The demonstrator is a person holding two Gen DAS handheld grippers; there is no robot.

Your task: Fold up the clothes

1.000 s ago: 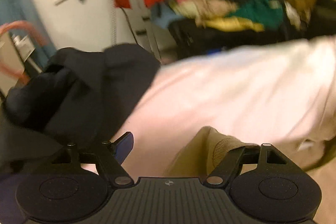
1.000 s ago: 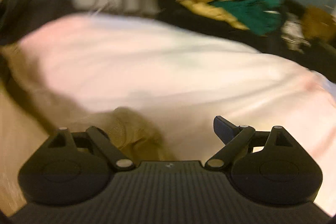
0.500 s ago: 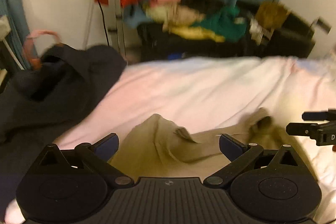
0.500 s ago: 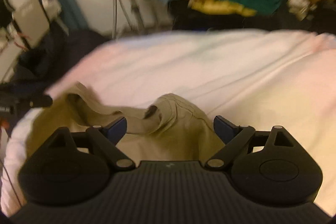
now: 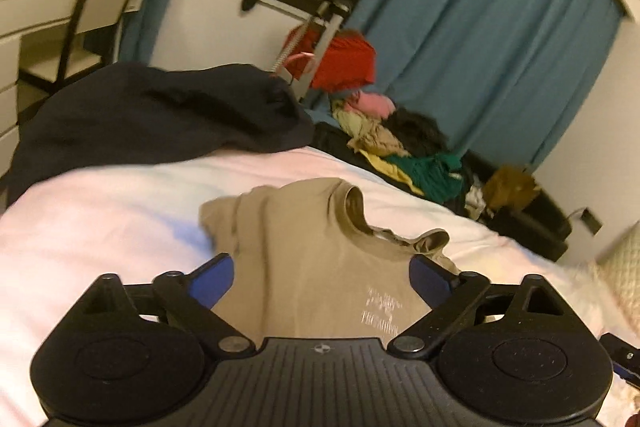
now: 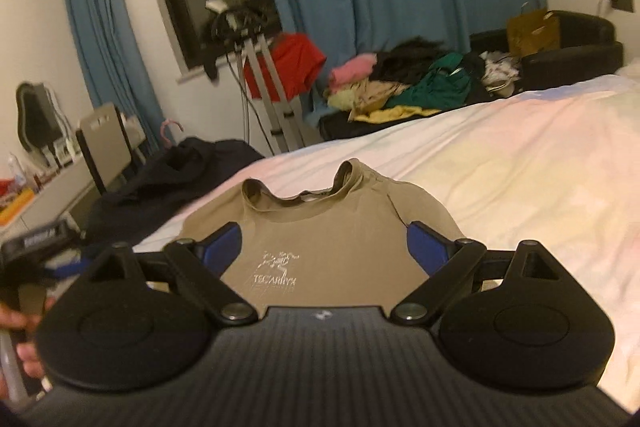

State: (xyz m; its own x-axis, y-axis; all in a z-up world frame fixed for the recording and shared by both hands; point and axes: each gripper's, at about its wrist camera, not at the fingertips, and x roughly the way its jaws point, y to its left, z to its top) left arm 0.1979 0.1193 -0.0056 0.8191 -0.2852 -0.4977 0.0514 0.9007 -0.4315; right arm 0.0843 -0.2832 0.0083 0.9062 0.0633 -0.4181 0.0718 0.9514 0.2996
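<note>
Since the earlier frames, the tan shirt (image 6: 320, 227) has gone from a bunched heap under the tools to lying spread face up on the white bed (image 6: 520, 163), collar toward the far edge, and both grippers have pulled back above its lower half. The left gripper (image 5: 320, 277) holds nothing and its jaws are closing slightly from wide, while the right gripper (image 6: 324, 243) stands wide open and empty. The collar and 1 shoulder look rumpled, so folding now would likely trap creases, and the dark garment (image 5: 160, 115) near the bed's corner could get snagged.
</note>
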